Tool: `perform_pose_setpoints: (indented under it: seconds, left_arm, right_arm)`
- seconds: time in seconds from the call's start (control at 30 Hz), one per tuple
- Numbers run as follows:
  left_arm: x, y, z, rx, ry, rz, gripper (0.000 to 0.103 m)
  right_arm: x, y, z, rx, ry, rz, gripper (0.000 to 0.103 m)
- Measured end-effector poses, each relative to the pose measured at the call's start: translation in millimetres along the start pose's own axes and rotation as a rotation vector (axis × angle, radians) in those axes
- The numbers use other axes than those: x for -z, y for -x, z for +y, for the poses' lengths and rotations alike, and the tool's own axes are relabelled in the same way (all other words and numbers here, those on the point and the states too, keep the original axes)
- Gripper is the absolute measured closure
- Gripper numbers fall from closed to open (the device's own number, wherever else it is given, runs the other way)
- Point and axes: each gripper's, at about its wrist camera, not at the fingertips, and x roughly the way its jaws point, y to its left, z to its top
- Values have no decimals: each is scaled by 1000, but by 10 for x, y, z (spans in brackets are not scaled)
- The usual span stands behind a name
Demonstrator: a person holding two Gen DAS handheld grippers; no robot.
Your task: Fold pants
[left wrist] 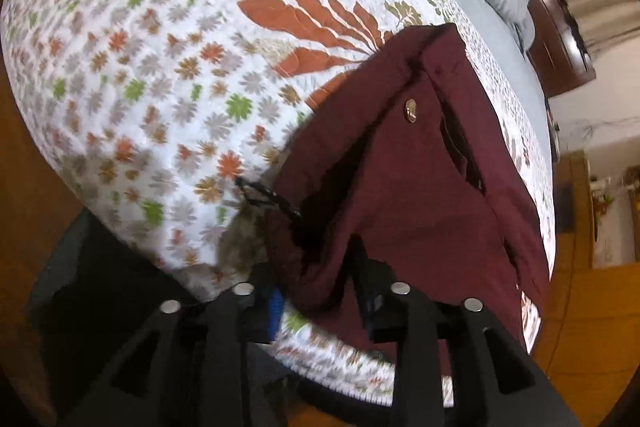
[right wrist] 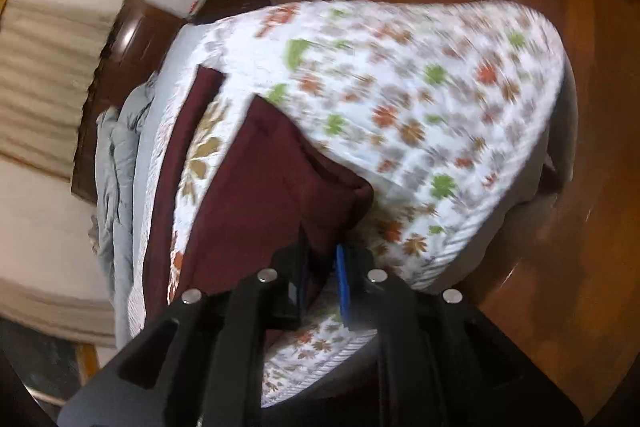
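Where maroon pants [right wrist: 256, 187] meet the right gripper [right wrist: 322, 283], blur hides the grip — unclear.

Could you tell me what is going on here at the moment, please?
A person with a handheld gripper in each hand is folding maroon pants on a bed with a floral quilt. The left gripper is shut on the waist end, near the brass button and black drawstring. The right gripper is shut on another part of the fabric, with the legs running away across the quilt. The images are motion-blurred.
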Motion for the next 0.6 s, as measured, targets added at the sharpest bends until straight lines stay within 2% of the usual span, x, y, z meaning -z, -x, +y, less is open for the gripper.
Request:
perform_pose_setpoints:
  seconds: [0.03,0.1,0.13,0.17,0.2,0.27,0.33,0.4,0.43,0.47,0.5,0.57,0.6]
  left_arm:
    - [-42,171,19,-52,-19,-40,56]
    - [-160,534,-34,-140,-99,-162,35]
    - [-255,644,-112,-159,-145,-206,24]
    - [-418,744,-255,-163,-220,-245,12]
    - [-590,748,-423,-136,-289,-243,3]
    - [-1024,595,-851,8,-457,-143,4]
    - [-1364,389,-1182,62,-560,-92,4]
    - [-1687,136,-1450,71,-640,-79,4]
    - [-1909,-89,-1588,98,-671,-34,4]
    - [-2061,-293,-1661,120,-677,14,4]
    - [-2173,-464,-1702,132,-675,62,4]
    - [-2401,-863,-1804,116,-682,132,4]
    - [-2421,-1000,-1835,116,-700,161,4]
  right_arm:
    - [-15,91,92,72,39,-31,78]
    - [-34,268,301,176,108,-104,67]
    - [-19,359,451,191,164,-147,65]
    - [-30,363,602,174,206,-154,59]
    - [-18,329,674,148,236,-143,49]
    - [-28,91,933,51,289,-50,35]
    - [-22,-242,1017,-69,281,103,35]
    - [-34,-515,1010,-89,268,194,35]
    - [-51,-633,953,-60,262,220,35]
    - [-92,-709,850,-36,242,233,54]
    - [-172,-719,698,-21,182,231,79]
    - [-254,-689,571,-47,105,230,89]
    - [-272,-647,546,-46,94,224,89]
